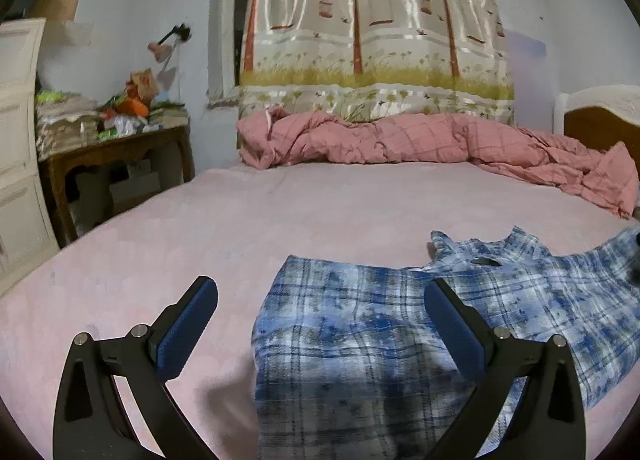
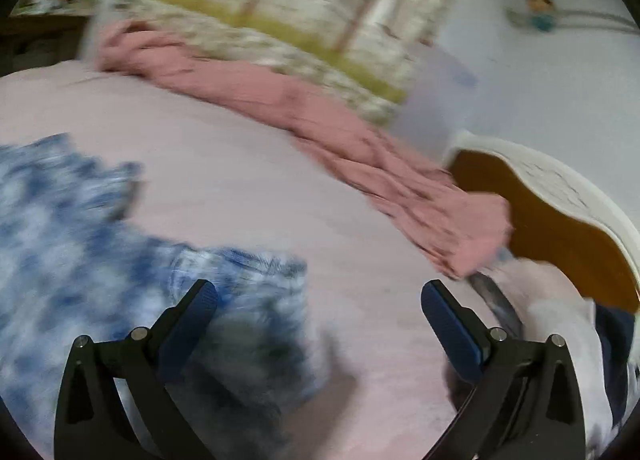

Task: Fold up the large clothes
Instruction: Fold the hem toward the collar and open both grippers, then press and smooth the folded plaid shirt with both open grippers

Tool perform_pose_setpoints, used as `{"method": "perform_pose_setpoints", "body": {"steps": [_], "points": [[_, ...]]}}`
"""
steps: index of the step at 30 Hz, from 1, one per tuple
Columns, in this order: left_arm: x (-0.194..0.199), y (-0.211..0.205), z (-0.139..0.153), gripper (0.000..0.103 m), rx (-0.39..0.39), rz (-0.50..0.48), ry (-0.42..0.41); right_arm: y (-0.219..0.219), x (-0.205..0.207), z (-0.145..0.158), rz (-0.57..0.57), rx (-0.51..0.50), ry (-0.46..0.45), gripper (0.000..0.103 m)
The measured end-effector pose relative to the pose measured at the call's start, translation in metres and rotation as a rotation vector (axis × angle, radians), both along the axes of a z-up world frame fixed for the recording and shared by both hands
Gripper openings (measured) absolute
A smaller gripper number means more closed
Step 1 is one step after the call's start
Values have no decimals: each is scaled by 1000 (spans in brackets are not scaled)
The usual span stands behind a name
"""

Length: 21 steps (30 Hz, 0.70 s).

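A blue and white plaid shirt (image 1: 360,340) lies on the pink bed sheet (image 1: 160,252), partly folded, its collar toward the far right. My left gripper (image 1: 320,308) is open and empty just above the shirt's left part. In the blurred right wrist view the same shirt (image 2: 80,228) lies at the left. My right gripper (image 2: 320,312) is open and empty over the sheet (image 2: 240,148), at the shirt's right edge.
A crumpled pink quilt (image 1: 400,140) lies along the bed's far side below a tree-print curtain (image 1: 368,20). A cluttered wooden table (image 1: 116,148) and a white cabinet (image 1: 16,140) stand at the left. A wooden headboard (image 2: 560,220) is at the right.
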<state>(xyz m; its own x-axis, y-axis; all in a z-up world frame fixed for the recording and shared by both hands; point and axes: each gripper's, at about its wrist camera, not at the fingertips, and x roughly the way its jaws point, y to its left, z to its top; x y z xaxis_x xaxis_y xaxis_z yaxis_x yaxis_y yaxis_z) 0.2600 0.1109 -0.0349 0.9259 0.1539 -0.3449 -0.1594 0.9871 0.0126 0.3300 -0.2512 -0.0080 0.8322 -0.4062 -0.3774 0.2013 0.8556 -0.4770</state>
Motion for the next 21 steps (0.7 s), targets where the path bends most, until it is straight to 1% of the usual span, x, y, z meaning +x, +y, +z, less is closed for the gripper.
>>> {"method": "perform_pose_setpoints", "body": {"steps": [1, 3, 4, 6, 8, 9, 11, 13, 14, 15, 16, 17, 18, 19, 20, 21], "points": [[0, 3, 0, 103, -14, 1, 1, -11, 8, -2, -44, 16, 2, 103], [0, 7, -1, 103, -32, 11, 4, -26, 14, -4, -89, 65, 22, 103], [1, 9, -1, 103, -40, 13, 6, -34, 11, -5, -87, 116, 25, 103], [2, 13, -1, 103, -59, 22, 15, -43, -2, -3, -37, 227, 17, 103], [3, 20, -2, 103, -86, 34, 28, -55, -18, 0, 61, 403, 16, 103], [4, 25, -3, 103, -108, 43, 39, -62, -26, 1, 126, 524, 30, 103], [6, 34, -5, 103, -153, 46, 53, -71, -33, -5, 202, 698, 76, 103], [8, 44, -9, 103, -204, 54, 76, -77, -40, -14, 227, 805, 96, 103], [12, 49, -12, 103, -233, 49, 94, -78, -41, -18, 225, 819, 101, 103], [17, 52, -16, 103, -249, 41, 123, -77, -43, -23, 218, 813, 102, 103], [24, 54, -21, 100, -256, 37, 166, -76, -43, -28, 213, 792, 100, 103], [32, 57, -27, 83, -272, 30, 213, -76, -40, -35, 213, 784, 105, 103], [38, 59, -32, 72, -287, 30, 252, -77, -33, -41, 213, 806, 137, 102], [42, 60, -35, 53, -293, 34, 278, -79, -28, -46, 205, 822, 166, 101], [44, 60, -38, 36, -294, 35, 295, -80, -24, -48, 191, 827, 175, 96], [44, 60, -39, 28, -291, 31, 295, -82, -25, -50, 166, 820, 173, 91]]}}
